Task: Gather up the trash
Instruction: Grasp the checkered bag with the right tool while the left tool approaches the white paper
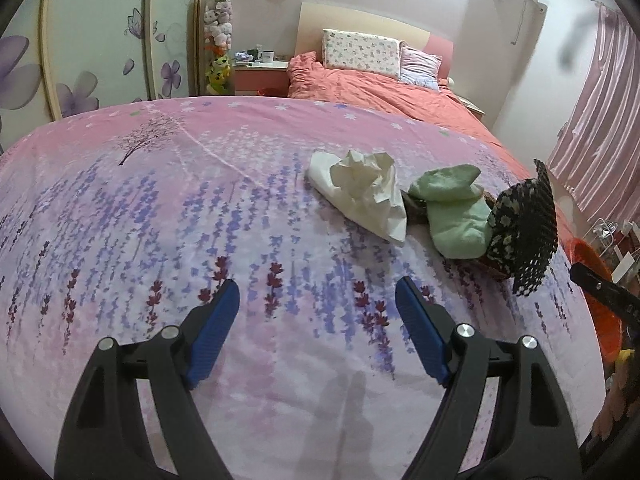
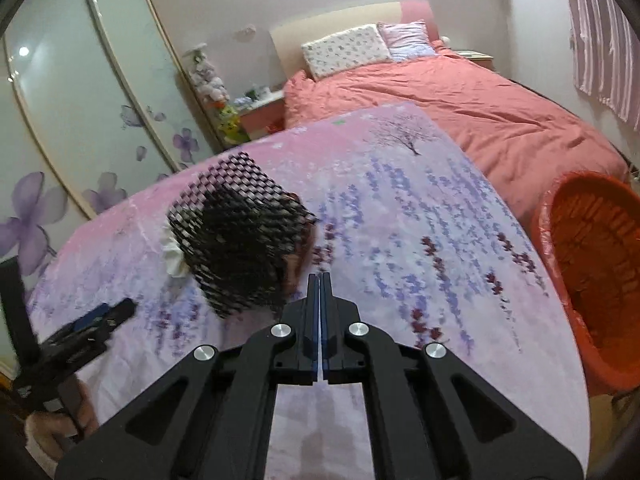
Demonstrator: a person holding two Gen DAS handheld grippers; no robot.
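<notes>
A crumpled white tissue [image 1: 368, 192] lies on the lavender-print bedspread [image 1: 200, 208], with a pale green cloth [image 1: 456, 216] to its right. Beside that stands a black mesh net [image 1: 528, 236] over a dark floral item. My left gripper [image 1: 316, 288] hovers open over bare bedspread, short of the tissue, with nothing between its blue pads [image 1: 218, 320]. My right gripper [image 2: 320, 276] is shut, its tips just right of the black mesh net [image 2: 236, 236]. I cannot tell whether it pinches the net's edge. A bit of white tissue [image 2: 174, 256] peeks out behind the net.
An orange bin [image 2: 592, 272] with a plastic liner stands by the bed's right side. Beyond the bedspread lie a coral duvet [image 2: 480, 120] and pillows [image 1: 360, 52]. A flower-patterned wardrobe [image 1: 100, 40] and a nightstand [image 1: 260, 74] are at the far left.
</notes>
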